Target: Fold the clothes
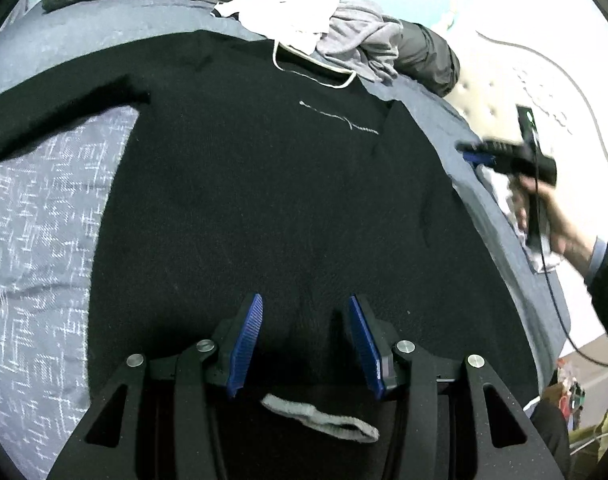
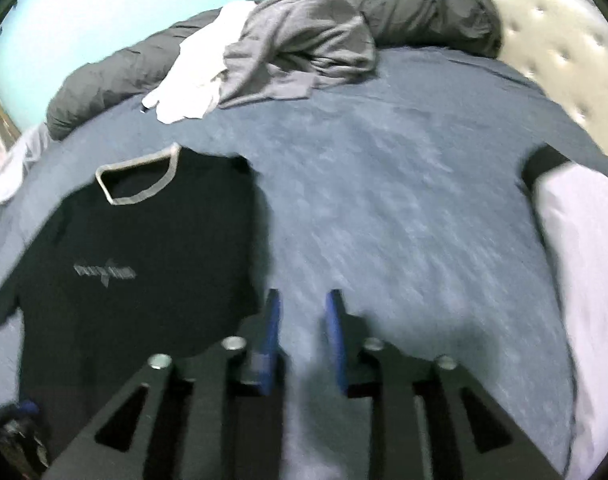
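Black shirt: a black knit shirt [image 1: 264, 200] with a pale neckband lies flat, front up, on a blue-grey bedspread [image 2: 383, 208]. Every place below is given relative to this shirt.
Long axis: it runs from the hem, nearest the left gripper, away to the collar [image 1: 311, 66].
Left of the shirt: one sleeve [image 1: 52, 120] stretches out sideways over the patterned bedspread.
Over the hem: the left gripper [image 1: 304, 340] hovers above the lower middle of the shirt, its blue pads apart with only fabric showing beneath them, nothing gripped. A small grey band [image 1: 323, 420] lies under it; whether this belongs to the shirt I cannot tell.
Right of the shirt: the right gripper [image 2: 302, 340] is past the shirt's right edge, over bare bedspread, jaws apart and holding nothing.
Right sleeve: it seems folded in over the chest, though the blur makes this uncertain.
Beyond the collar: a heap of white and grey clothes [image 2: 264, 56] lies against a dark rolled duvet [image 2: 435, 4].
Nearer hand: the left gripper is directly over the shirt; the right would have to come back leftward to reach it.
Left view only: shows the outstretched sleeve and a person's hand [image 1: 543, 216] holding the right gripper.
Right view only: shows the chest logo [image 2: 104, 272] squarely, and a white pillow [image 2: 591, 280] far right.
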`<state>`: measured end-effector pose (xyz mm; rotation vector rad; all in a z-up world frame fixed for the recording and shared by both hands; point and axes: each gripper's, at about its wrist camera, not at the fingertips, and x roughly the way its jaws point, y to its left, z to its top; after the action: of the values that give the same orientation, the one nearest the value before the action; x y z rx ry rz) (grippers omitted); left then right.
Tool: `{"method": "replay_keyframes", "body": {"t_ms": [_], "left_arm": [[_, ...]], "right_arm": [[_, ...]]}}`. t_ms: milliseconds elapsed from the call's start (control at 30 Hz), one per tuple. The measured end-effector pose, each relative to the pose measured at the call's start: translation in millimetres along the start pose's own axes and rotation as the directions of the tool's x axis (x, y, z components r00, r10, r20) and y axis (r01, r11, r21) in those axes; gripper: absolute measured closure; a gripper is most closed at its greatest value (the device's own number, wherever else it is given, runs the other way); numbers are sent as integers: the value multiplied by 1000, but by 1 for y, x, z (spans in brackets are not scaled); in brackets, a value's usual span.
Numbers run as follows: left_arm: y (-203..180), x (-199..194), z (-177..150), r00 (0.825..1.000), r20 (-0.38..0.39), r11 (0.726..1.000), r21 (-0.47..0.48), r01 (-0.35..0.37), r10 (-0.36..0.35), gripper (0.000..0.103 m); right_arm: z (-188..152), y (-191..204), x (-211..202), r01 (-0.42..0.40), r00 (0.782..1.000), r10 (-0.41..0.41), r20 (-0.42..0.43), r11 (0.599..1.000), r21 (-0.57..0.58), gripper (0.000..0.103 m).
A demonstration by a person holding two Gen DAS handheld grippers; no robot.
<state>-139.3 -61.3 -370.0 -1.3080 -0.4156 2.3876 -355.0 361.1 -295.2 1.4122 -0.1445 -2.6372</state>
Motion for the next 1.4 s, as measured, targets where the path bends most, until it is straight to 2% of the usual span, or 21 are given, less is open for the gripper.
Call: {"method": "replay_keyframes", "body": {"t_ms": [167, 267, 433, 533, 600, 667, 833, 967, 1033, 1100, 1200, 1233, 1267, 1300, 1400], "left_arm": [[6, 3, 5, 1000, 9, 1000, -8, -9, 9, 54], [9, 6, 8, 1000, 9, 1000, -11, -6, 6, 54], [10, 11, 14, 1000, 7, 1000, -9, 4, -4, 54], [9, 15, 14, 1000, -1, 1000, -2, 9, -9, 54], [8, 18, 14, 1000, -10, 1000, 1, 12, -12, 54], [8, 20, 13, 1000, -17, 1000, 4, 15, -15, 54], [8, 20, 12, 1000, -21, 1000, 8, 16, -16, 54], [9, 21, 11, 1000, -25, 1000, 8, 17, -17, 54], [8, 21, 10, 1000, -28, 1000, 15, 13, -13, 54], [7, 21, 9, 999, -32, 1000, 22, 10, -9, 54], [8, 19, 8, 999, -32, 1000, 20, 13, -12, 54], [9, 19, 8, 999, -32, 1000, 18, 15, -14, 54], [9, 18, 7, 999, -32, 1000, 15, 16, -15, 54], [9, 18, 7, 999, -31, 1000, 15, 16, -15, 54], [9, 17, 6, 999, -31, 1000, 13, 16, -15, 54]], "right_arm": [[48, 27, 28, -15, 1000, 15, -15, 1000, -2, 59], [71, 38, 52, 39, 998, -38, -59, 999, 16, 59], [97, 55, 84, 79, 989, -78, -127, 997, -1, 59], [107, 66, 102, 133, 976, -141, -164, 989, -57, 59], [111, 70, 117, 187, 959, -202, -199, 978, -91, 60], [113, 73, 130, 218, 941, -239, -239, 970, -111, 83], [117, 74, 146, 303, 914, -325, -242, 945, -124, 93], [119, 70, 151, 351, 907, -366, -207, 930, -109, 94], [120, 69, 156, 349, 908, -363, -211, 932, -102, 94], [121, 65, 155, 333, 918, -340, -205, 940, -69, 93], [125, 55, 147, 274, 945, -268, -186, 962, 7, 90], [127, 52, 143, 258, 953, -251, -171, 966, 21, 84], [130, 47, 136, 248, 959, -242, -146, 968, 31, 74], [133, 43, 130, 245, 963, -238, -125, 969, 41, 69], [138, 33, 110, 198, 980, -193, -54, 976, 94, 67]]}}
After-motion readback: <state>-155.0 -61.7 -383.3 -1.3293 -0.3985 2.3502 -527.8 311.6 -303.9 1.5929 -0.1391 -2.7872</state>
